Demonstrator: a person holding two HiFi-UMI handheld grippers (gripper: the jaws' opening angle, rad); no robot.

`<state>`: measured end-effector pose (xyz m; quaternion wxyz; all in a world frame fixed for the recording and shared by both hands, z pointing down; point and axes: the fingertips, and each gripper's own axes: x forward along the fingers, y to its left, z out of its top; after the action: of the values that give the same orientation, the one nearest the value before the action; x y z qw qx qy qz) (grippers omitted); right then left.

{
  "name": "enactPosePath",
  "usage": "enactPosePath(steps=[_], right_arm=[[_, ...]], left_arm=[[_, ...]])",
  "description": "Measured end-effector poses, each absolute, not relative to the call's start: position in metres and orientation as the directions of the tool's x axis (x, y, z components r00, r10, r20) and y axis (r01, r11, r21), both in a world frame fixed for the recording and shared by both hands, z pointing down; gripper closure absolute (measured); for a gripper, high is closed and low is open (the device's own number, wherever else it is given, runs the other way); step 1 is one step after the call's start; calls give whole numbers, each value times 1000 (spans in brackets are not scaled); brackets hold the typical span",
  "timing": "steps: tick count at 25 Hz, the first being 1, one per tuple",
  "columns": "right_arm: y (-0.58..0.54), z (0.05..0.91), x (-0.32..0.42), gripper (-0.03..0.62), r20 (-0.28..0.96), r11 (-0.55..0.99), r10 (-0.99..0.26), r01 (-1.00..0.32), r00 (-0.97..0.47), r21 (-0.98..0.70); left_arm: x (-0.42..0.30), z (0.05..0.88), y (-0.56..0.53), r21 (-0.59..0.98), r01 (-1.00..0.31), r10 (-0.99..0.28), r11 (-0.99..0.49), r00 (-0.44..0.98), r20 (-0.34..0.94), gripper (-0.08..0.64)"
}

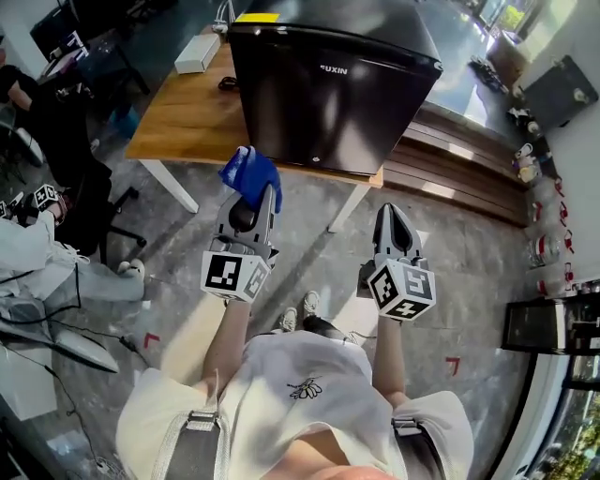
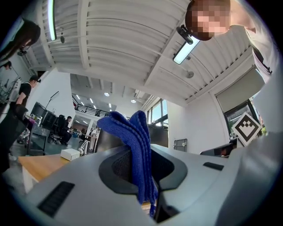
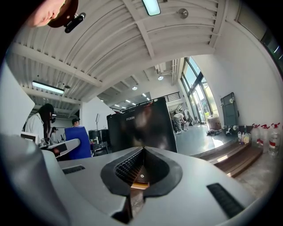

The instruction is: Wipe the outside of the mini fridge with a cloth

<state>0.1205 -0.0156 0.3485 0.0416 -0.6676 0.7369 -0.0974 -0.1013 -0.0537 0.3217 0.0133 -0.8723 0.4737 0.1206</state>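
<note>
Grey stone floor point(image 1: 173, 253) lies under me, with a wooden bench point(image 1: 178, 117) on white legs ahead and dark wooden steps point(image 1: 459, 164) to its right. Overhead I see a ribbed white ceiling point(image 3: 110, 39), strip lights point(image 3: 151, 6), tall windows point(image 3: 194, 86).

Hard to see
The picture's top edge cuts off the back of your mini fridge point(image 1: 333, 84). Your left gripper point(image 1: 253, 204) hides the bottom of the cloth point(image 1: 249, 172) between its jaws. The little sticker point(image 1: 317, 159) on the fridge door is too small to read.

Open floor point(image 1: 302, 199) reaches the mini fridge point(image 1: 330, 98) (table legs point(image 1: 170, 187) flank it).
</note>
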Motion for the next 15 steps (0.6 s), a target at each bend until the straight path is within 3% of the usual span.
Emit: enactPosePath(steps=[15], right_arm=[[-87, 347, 171, 578, 79, 120, -987, -973, -138, -199]], left_arm=[[-74, 312, -120, 79, -876, -867, -475, 451, -210, 505]])
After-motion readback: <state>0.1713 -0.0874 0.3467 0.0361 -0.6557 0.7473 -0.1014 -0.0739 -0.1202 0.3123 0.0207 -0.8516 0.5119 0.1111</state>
